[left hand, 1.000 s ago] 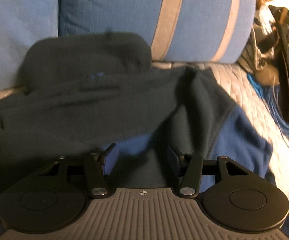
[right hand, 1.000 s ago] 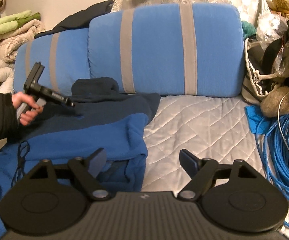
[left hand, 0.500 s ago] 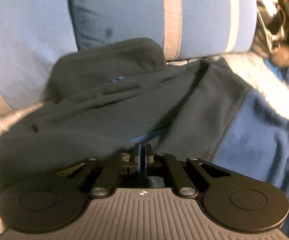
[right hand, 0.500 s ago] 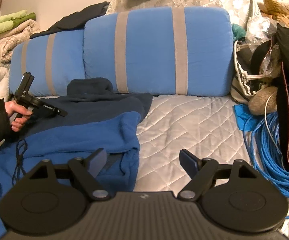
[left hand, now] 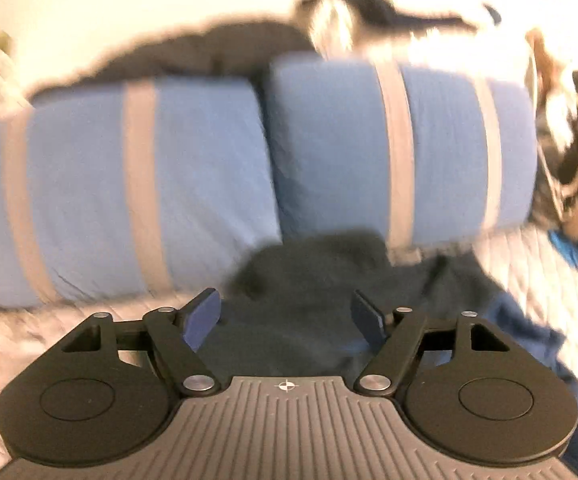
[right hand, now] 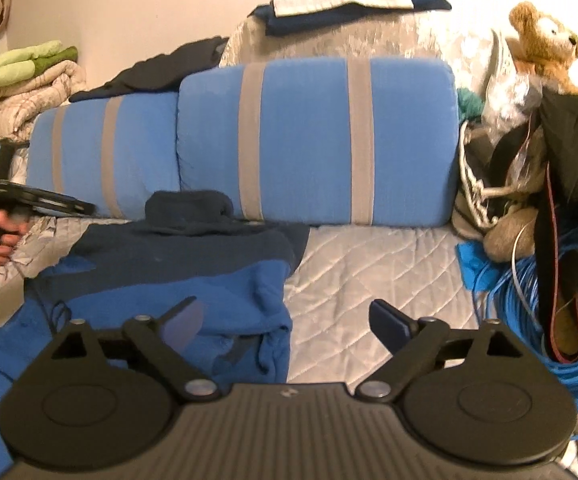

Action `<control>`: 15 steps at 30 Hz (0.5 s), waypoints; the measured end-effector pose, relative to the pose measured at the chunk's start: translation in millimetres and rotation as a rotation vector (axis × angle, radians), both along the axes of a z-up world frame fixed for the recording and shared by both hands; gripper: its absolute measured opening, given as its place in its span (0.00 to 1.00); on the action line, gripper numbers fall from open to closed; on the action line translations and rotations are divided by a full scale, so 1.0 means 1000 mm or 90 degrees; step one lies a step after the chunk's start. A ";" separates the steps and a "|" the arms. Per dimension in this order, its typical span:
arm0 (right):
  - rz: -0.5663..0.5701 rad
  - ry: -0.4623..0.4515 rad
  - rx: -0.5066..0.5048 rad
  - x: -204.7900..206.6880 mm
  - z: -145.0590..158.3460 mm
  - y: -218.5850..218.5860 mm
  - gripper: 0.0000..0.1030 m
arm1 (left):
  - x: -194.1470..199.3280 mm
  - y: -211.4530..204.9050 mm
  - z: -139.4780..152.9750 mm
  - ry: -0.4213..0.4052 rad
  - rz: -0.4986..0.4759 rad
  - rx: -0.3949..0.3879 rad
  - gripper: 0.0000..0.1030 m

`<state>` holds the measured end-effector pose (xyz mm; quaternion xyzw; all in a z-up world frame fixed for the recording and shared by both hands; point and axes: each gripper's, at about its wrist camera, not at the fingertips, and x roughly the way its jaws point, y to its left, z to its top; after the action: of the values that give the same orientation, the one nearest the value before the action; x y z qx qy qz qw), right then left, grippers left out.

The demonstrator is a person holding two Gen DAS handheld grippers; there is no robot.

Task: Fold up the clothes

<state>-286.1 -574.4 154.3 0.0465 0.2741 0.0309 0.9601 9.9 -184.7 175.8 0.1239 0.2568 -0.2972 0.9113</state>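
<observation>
Fleece, thick and limp, lies below both tools: the left gripper (left hand: 285, 316) hangs with its fingers spread and nothing between them, over the dark collar end of the blue and navy pullover (right hand: 177, 276), while the right gripper (right hand: 285, 324), also spread wide and empty, sits at the bottom of its frame with one finger over the garment's lower right corner. The pullover lies across the quilted cover (right hand: 369, 276) in the lower left of the right view, its collar against the striped blue cushions (right hand: 313, 140). It looks soft and fairly light and would likely sag and drag on itself, so a hem edge or corner, taken through both layers, seems the surest hold. Half a second ago the left fingers were pressed together low on the dark cloth; now they are apart and raised, the left view blurred.
</observation>
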 end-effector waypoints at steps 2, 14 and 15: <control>0.001 -0.011 -0.008 -0.001 0.010 0.003 0.96 | -0.012 0.017 0.016 -0.030 0.012 -0.027 0.80; -0.014 -0.088 -0.041 -0.008 0.074 0.027 1.00 | -0.056 0.074 0.077 -0.115 0.056 -0.086 0.80; -0.010 -0.093 -0.040 -0.009 0.078 0.029 1.00 | -0.058 0.076 0.080 -0.117 0.062 -0.085 0.80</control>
<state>-294.8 -545.8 232.1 0.0160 0.2037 0.0183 0.9787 -48.2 -108.4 256.0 0.0775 0.1573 -0.2564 0.9505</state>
